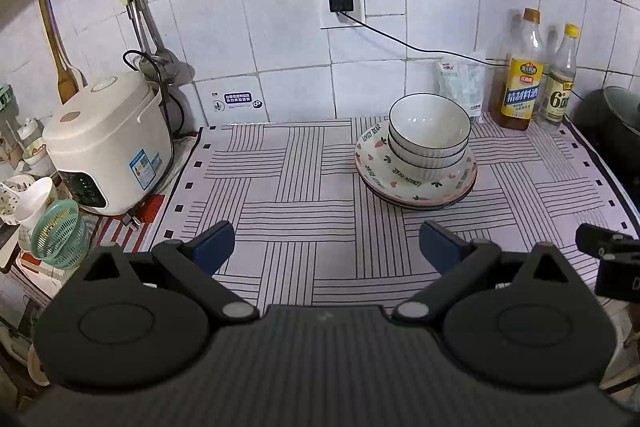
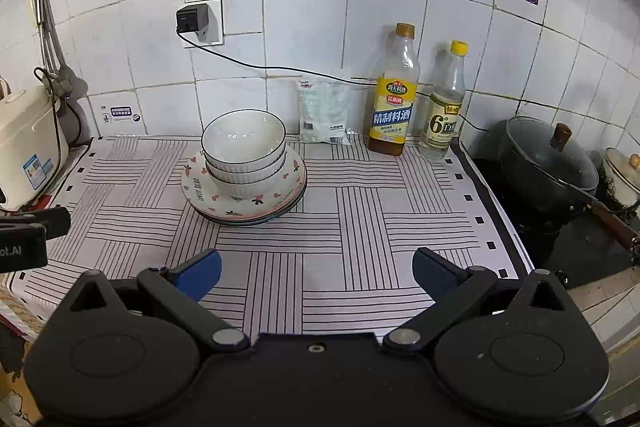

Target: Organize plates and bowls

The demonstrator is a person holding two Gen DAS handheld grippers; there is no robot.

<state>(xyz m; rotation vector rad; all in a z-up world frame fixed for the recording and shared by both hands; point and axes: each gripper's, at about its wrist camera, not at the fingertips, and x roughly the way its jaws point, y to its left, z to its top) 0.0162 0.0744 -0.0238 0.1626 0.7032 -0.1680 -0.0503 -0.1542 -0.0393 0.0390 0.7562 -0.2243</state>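
Nested white bowls (image 2: 243,151) sitting on stacked plates (image 2: 244,203) at back of striped mat (image 2: 360,227), bottles (image 2: 394,95) just right by wall, left gripper (image 1: 326,247) and right gripper (image 2: 316,273) both spread wide, holding nothing, bare mat between them and stack

The black left gripper (image 1: 326,247) with blue-padded fingers (image 1: 214,245) is hovering with jaws spread wide, gripping nothing. The matching black right gripper (image 2: 316,273) is hovering alongside, equally spread.
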